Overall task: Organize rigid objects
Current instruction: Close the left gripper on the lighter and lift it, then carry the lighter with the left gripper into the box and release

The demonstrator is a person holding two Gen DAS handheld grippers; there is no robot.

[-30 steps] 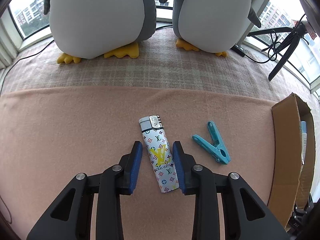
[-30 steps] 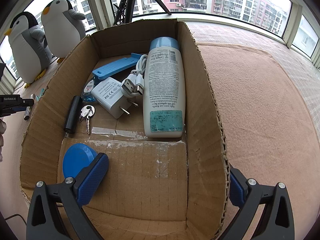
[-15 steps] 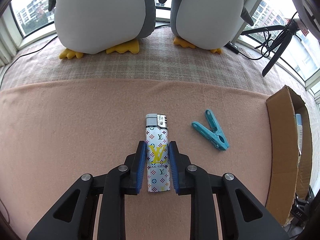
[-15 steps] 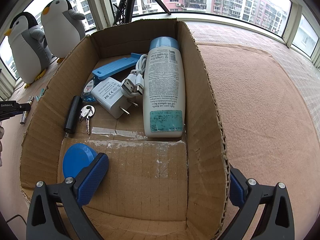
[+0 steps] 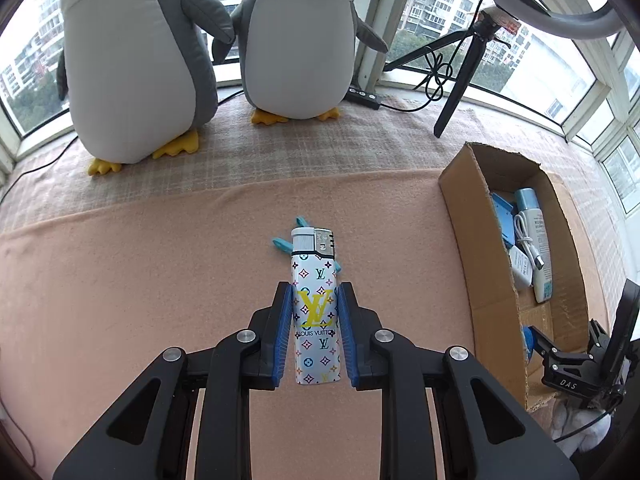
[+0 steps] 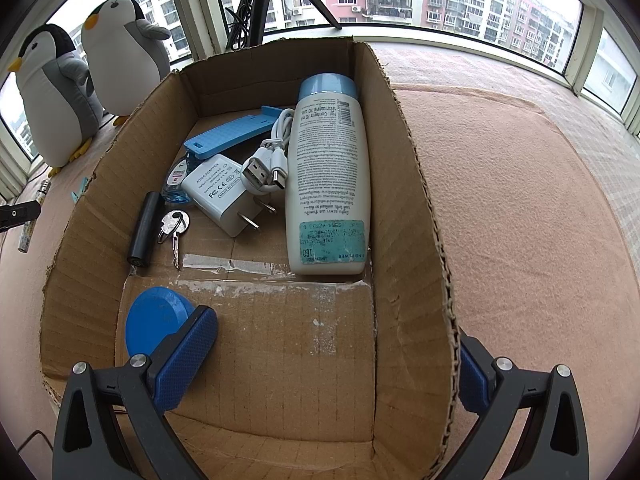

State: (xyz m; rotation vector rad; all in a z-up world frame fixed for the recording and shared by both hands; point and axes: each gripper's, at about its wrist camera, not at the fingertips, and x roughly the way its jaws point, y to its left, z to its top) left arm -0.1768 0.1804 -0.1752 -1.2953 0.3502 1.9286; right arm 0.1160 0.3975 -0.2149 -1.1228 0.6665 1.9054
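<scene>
Your left claw (image 5: 313, 322) pinches the patterned lighter (image 5: 316, 312) by its lower half, both blue pads pressed on its long sides, and the lighter seems to be lifted off the pink blanket (image 5: 140, 280), above the teal clothespin (image 5: 286, 243) that lies near the blanket's far edge. Carry it toward the cardboard box (image 5: 472, 240) at the blanket's right edge, keep the grip firm because the smooth body can slip, and pass high over the near wall. The free floor at the near end of the box (image 6: 288, 344) looks the best place to lay it. Your right claw (image 6: 332, 364) is spread wide across the box's right wall, pinching nothing, one pad inside and one outside. The long axis of the lighter runs along the claw fingers, with the metal head pointing away from you, toward the plush penguins (image 5: 132, 64).
</scene>
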